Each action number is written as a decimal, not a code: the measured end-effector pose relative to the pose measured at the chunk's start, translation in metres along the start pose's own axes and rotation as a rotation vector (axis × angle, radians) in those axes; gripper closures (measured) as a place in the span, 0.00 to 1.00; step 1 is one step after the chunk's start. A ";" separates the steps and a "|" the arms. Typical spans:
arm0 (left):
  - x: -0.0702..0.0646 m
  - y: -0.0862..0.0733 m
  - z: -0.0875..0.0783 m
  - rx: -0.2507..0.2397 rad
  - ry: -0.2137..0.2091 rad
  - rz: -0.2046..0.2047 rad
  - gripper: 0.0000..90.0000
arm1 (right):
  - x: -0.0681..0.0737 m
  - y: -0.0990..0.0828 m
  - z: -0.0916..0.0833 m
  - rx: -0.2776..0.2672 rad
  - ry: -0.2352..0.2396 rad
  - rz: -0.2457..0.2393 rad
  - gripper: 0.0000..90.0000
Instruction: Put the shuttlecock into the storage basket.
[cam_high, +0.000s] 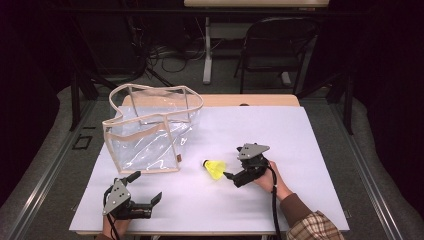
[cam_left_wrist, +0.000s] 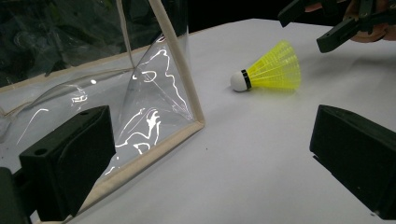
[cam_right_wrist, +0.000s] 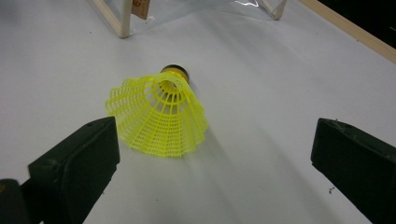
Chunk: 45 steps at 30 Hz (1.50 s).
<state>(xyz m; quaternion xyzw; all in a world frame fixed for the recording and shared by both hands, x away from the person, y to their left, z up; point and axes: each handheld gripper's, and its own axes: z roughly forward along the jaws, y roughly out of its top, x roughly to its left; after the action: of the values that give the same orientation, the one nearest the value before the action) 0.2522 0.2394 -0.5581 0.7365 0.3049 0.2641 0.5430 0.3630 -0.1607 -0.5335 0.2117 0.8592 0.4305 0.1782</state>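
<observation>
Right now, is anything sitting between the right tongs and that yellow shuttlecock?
Nothing visible. The right tongs are open just behind the shuttlecock, with bare white table between them.

No lettering can be read; the small brown tag (cam_right_wrist: 140, 8) on the clear bag (cam_high: 150, 132) is illegible.

A yellow mesh shuttlecock (cam_high: 215, 169) lies on its side just beside an empty, clear plastic bag (cam_high: 150, 131).

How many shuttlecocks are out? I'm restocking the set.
1. The yellow shuttlecock lies on its side on the white table, just ahead of the open right gripper, right of the empty clear bag.
</observation>
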 end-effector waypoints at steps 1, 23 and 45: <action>0.000 0.000 0.000 0.000 0.000 0.000 0.00 | 0.000 0.000 0.001 0.000 0.003 -0.001 0.02; 0.000 0.001 0.000 -0.002 0.008 0.008 0.00 | 0.004 0.012 0.028 0.070 0.054 -0.075 0.56; 0.000 0.000 0.001 0.010 0.005 0.007 0.00 | 0.009 0.015 0.041 0.113 0.010 -0.119 0.99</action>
<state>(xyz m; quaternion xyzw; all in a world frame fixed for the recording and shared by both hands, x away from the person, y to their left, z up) 0.2531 0.2385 -0.5581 0.7396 0.3048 0.2664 0.5377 0.3790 -0.1208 -0.5461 0.1679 0.8941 0.3709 0.1867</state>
